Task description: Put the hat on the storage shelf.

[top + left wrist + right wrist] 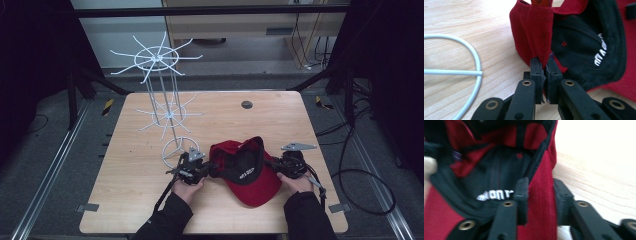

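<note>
Red cap (247,170) lies upside down near the front edge of the wooden desk (280,120), between our two hands, its black lining with white lettering facing up and its brim pointing toward us. Our left hand-held gripper (207,167) pinches the cap's left side: in the left gripper view (546,68) its jaws are nearly closed, with a fold of the red cloth (534,32) caught between them. Our right hand-held gripper (274,164) grips the opposite side; in the right gripper view (540,187) the jaws stand moderately apart, one inside the cap against the lining and one outside, with the red wall (541,202) between them. That view is blurred. Just left of the cap a white wire rack (162,90) stands on its ring base (471,72), two tiers of spokes spreading from its pole.
</note>
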The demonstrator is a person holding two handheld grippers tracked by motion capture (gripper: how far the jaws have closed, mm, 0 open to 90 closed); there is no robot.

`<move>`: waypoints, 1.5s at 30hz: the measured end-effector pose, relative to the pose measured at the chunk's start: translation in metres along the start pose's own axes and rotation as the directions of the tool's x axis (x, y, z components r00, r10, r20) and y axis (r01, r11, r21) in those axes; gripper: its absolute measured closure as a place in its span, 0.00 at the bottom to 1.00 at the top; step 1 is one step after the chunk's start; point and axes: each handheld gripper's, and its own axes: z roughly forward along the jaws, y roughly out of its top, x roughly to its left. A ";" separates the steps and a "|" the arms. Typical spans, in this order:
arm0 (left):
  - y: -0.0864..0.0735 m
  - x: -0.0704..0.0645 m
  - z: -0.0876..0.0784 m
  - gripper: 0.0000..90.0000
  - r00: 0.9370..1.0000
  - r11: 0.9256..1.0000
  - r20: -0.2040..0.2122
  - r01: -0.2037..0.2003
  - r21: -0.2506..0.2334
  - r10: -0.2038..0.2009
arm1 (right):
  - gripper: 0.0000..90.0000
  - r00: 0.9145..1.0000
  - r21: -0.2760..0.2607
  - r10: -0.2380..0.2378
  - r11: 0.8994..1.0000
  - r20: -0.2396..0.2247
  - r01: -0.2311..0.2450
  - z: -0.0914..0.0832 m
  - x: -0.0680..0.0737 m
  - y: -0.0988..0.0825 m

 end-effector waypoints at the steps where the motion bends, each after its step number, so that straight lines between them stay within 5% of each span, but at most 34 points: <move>1: 0.000 0.001 0.001 0.96 1.000 1.000 0.000 0.004 -0.005 -0.004 | 0.84 1.000 -0.011 0.013 1.000 -0.022 -0.013 -0.003 0.000 0.001; 5: 0.000 0.002 0.003 0.96 1.000 1.000 -0.006 0.022 -0.014 -0.022 | 0.92 0.995 -0.065 0.020 0.998 -0.093 -0.026 -0.014 0.003 0.005; 8: 0.000 0.004 0.006 0.96 0.999 0.999 -0.008 0.031 -0.016 -0.031 | 0.95 0.994 -0.108 -0.018 0.994 -0.108 0.006 -0.022 0.010 0.009; 15: 0.001 0.007 0.008 0.91 0.999 0.999 0.014 0.045 -0.021 -0.045 | 0.96 0.991 -0.153 -0.136 0.979 -0.020 0.132 -0.040 0.029 0.015; 21: 0.001 0.002 -0.008 0.80 0.998 0.997 0.041 0.041 -0.070 -0.038 | 0.96 0.976 -0.182 -0.198 0.960 0.090 0.211 -0.054 0.038 0.016; 32: 0.018 -0.024 -0.027 0.55 0.996 0.986 0.032 -0.077 -0.151 0.082 | 0.96 0.964 -0.173 -0.237 0.951 0.123 0.256 -0.059 0.049 0.018; 38: 0.030 -0.035 -0.021 0.52 0.991 0.980 0.023 -0.124 -0.158 0.129 | 0.96 0.959 -0.164 -0.253 0.948 0.128 0.272 -0.059 0.055 0.020; 45: 0.055 -0.046 -0.003 0.51 0.984 0.971 0.041 -0.167 -0.170 0.176 | 0.96 0.964 -0.168 -0.243 0.951 0.112 0.259 -0.058 0.056 0.020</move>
